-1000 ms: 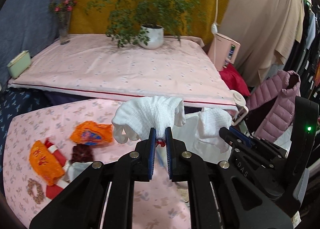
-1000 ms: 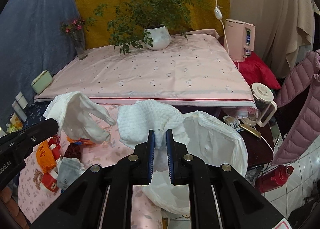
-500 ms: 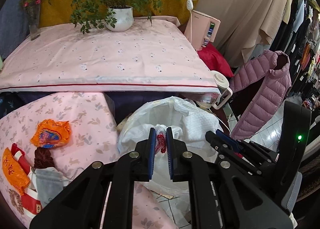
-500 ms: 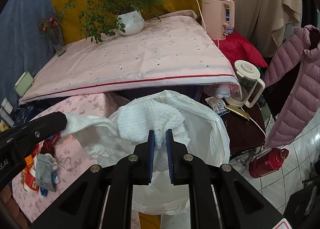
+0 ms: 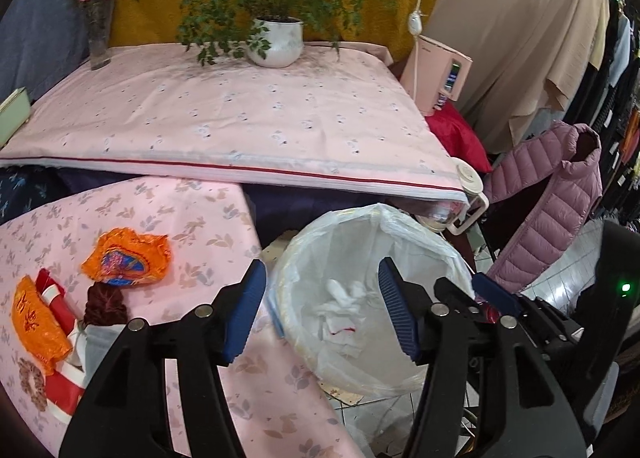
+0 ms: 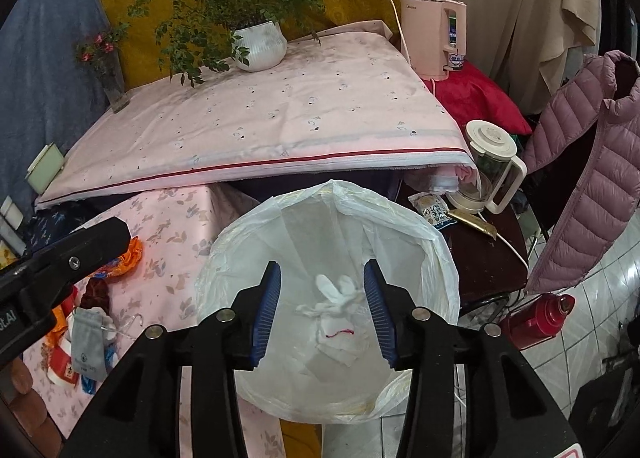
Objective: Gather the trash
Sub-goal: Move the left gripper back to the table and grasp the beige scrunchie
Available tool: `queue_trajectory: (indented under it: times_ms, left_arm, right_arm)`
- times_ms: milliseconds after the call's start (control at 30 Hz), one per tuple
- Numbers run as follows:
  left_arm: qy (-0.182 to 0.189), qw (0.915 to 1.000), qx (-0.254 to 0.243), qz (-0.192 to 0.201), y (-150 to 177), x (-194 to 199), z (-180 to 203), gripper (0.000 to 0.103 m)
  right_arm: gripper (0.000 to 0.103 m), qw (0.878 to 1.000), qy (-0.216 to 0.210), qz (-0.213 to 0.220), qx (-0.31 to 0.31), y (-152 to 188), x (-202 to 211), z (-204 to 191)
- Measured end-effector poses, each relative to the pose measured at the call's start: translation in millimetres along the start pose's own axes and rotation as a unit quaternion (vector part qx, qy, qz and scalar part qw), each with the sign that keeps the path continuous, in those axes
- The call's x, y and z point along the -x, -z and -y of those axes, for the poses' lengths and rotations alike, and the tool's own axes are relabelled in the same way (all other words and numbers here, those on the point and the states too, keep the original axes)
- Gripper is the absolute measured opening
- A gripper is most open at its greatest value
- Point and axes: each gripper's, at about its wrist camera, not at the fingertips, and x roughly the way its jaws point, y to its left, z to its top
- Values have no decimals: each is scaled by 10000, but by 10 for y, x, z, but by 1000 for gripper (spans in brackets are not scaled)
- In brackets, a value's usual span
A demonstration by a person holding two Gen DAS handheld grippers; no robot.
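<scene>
A bin lined with a white plastic bag point(image 5: 400, 230) point(image 6: 400, 226) stands on the floor beside the low pink table point(image 5: 208, 218). White crumpled tissues point(image 5: 344, 310) point(image 6: 336, 314), one with a red mark, lie inside it. My left gripper point(image 5: 322, 306) is open and empty above the bin's left side. My right gripper point(image 6: 322, 310) is open and empty right above the bin. Orange wrappers point(image 5: 128, 254), a dark brown scrunchie point(image 5: 105, 300), a grey pouch point(image 6: 89, 342) and red-and-white packaging point(image 5: 60, 310) lie on the low table.
A larger pink-covered table point(image 5: 224, 126) behind holds a potted plant point(image 5: 276, 42), a vase of flowers point(image 5: 98, 34) and a green box point(image 5: 14, 112). A pink kettle unit point(image 6: 434, 36), a blender jug point(image 6: 490, 166), a red flask point(image 6: 536, 318) and a mauve puffer jacket point(image 6: 592, 162) stand at the right.
Both grippers have opened and let go of the white tissues, which now lie in the bin. Both grippers sit above the bin.
</scene>
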Motion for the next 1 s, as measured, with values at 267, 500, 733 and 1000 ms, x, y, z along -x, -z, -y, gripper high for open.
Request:
queue_trajectory:
  times_ms: [267, 500, 733, 1000]
  left_arm:
    - [-394, 9987, 289, 120, 148, 206, -342, 62]
    - [-701, 9948, 694, 242, 303, 443, -777, 69]
    - [-1119, 9867, 1154, 255, 547, 668, -1325, 70]
    - [-1733, 9705, 1665, 211, 903, 920, -2040, 70]
  right_arm:
    - [54, 9994, -221, 97, 233, 37, 162, -323]
    - [57, 9976, -467, 102, 491, 137, 267, -695]
    - [57, 9938, -744, 17, 826, 306, 324, -1146]
    - [57, 9855, -1128, -203, 1250, 568, 287, -1721]
